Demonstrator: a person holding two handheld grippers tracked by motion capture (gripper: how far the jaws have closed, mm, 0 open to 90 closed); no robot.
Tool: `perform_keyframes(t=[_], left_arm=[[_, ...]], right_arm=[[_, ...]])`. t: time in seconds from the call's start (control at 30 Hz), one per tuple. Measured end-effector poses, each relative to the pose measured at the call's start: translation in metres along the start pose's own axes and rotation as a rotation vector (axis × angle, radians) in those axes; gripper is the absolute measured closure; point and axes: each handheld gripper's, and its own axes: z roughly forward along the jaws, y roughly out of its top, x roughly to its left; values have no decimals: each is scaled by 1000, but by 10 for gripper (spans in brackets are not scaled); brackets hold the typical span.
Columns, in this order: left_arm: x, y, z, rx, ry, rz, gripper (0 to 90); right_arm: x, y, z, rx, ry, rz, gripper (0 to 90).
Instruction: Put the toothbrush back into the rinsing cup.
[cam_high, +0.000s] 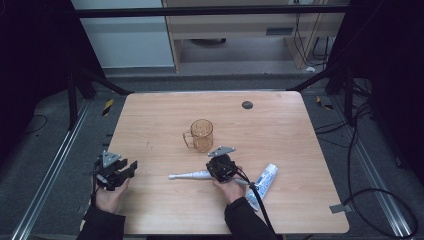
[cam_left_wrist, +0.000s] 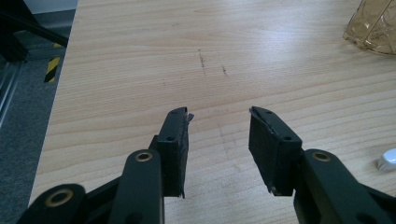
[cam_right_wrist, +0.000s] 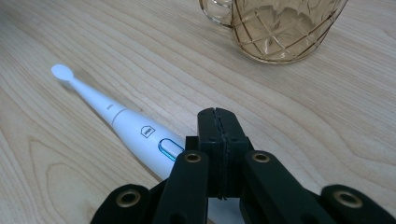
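We hold 2 grippers over the wooden table. The right gripper is clenched, jaws pressed together with nothing between them; it sits above the handle of the white electric toothbrush, which lies flat on the table, brush head pointing to our left. The left gripper is released, jaws apart over bare wood. The amber glass mug stands upright just beyond the toothbrush, and appears empty. A toothpaste tube lies beside our right hand.
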Motion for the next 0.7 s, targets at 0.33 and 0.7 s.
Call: perform_keyframes(t=[0.33, 0.7], left_arm=[[-1, 0, 0, 0, 0, 2, 569], [-1, 0, -1, -1, 0, 4, 570]], right_arm=[[3, -7, -6, -2, 14, 7, 900], [7, -16, -14, 0, 21, 4, 900]])
